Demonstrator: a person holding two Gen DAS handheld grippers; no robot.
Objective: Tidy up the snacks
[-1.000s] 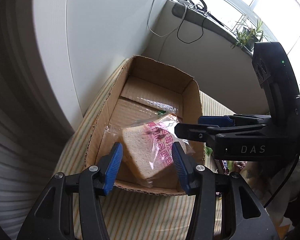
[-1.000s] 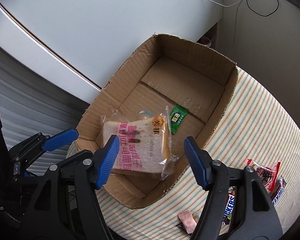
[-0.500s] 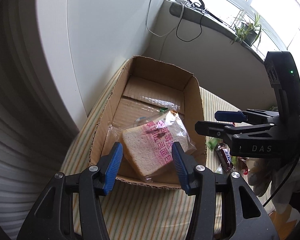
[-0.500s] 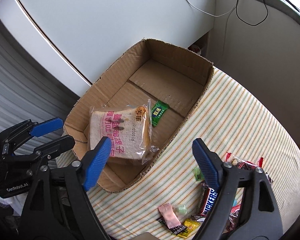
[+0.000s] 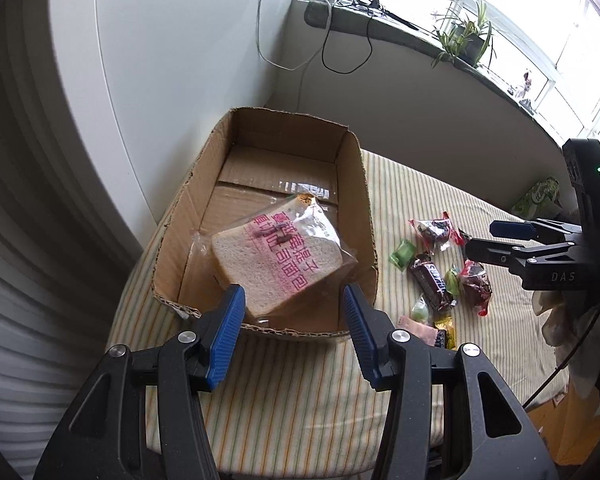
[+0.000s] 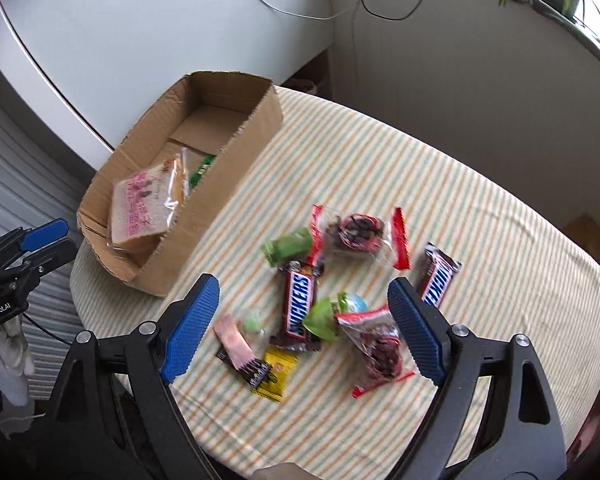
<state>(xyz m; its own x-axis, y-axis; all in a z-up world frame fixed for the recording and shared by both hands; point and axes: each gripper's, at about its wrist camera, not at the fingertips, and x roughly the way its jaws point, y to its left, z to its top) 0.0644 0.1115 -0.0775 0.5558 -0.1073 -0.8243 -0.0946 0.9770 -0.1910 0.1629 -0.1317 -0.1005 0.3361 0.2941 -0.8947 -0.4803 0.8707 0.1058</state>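
Your right gripper (image 6: 303,334), jaws just opened wide, empty, over candy bar (image 6: 299,306); left gripper (image 5: 293,334) half-open, empty; bread (image 5: 278,266) in box (image 5: 366,216).

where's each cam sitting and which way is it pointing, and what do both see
Left wrist view: sits on the left tool, looking down along its open blue pads at the cardboard box holding the bagged bread; the right tool shows at the right edge.
Right wrist view: sits on the right tool, looking down between wide-open pads at loose snacks, including a Snickers bar, on the striped tablecloth; the left tool shows at the left edge.
Shared: box, bread, snack pile, tablecloth, and the windowsill plant.
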